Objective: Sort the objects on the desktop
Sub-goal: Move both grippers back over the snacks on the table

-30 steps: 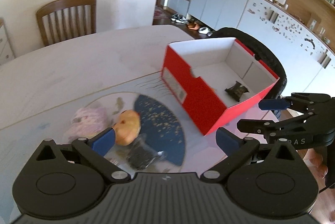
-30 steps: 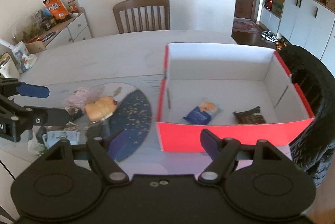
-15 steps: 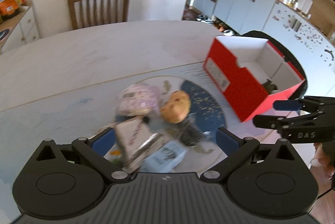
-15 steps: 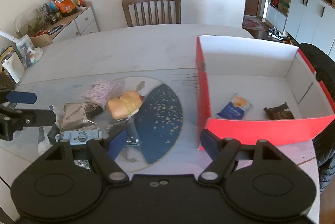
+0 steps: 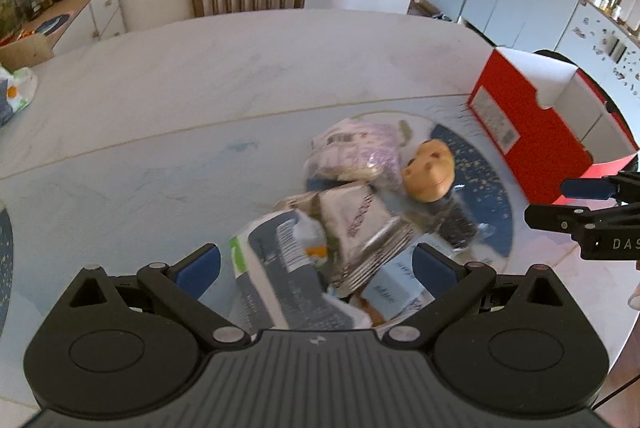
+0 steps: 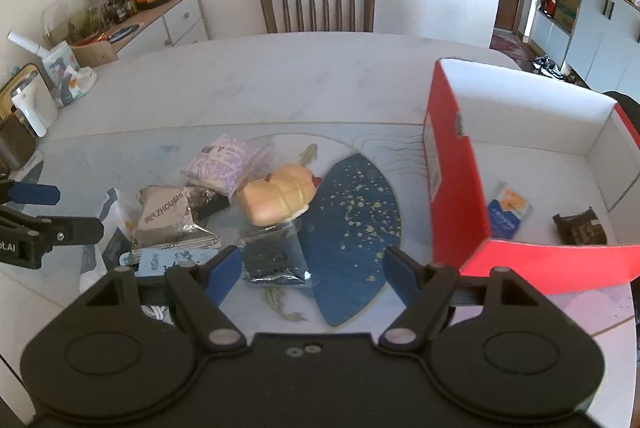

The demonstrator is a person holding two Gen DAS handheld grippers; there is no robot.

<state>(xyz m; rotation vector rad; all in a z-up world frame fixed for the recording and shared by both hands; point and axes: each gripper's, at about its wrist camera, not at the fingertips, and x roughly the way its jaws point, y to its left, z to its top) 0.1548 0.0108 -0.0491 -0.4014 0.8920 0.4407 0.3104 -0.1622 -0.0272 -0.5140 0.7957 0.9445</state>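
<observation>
Both grippers have swung away from the red box point(image 6: 456, 188) toward the pile of snack packets, which a second ago sat at the edge of the views. Now the left gripper point(image 5: 316, 266) hovers just over the near end of the pile, its two blue pads spread wide with nothing between them. Under it lies a grey-and-white packet with a barcode point(image 5: 280, 268), and beside that a silver foil packet point(image 5: 356, 220). Farther off are a purple-printed packet point(image 5: 356, 152) and a wrapped bun point(image 5: 430, 170) (the bun touches the purple packet). The right gripper point(image 6: 314, 268) is also released and empty, above a small dark packet point(image 6: 268, 260) on the blue spotted mat point(image 6: 352, 220). The red box stands open at the right end of the white table point(image 6: 280, 76); inside it lie a blue packet point(image 6: 508, 212) and a brown packet point(image 6: 580, 228), well apart. A wooden chair point(image 6: 316, 0) stands behind the table.
</observation>
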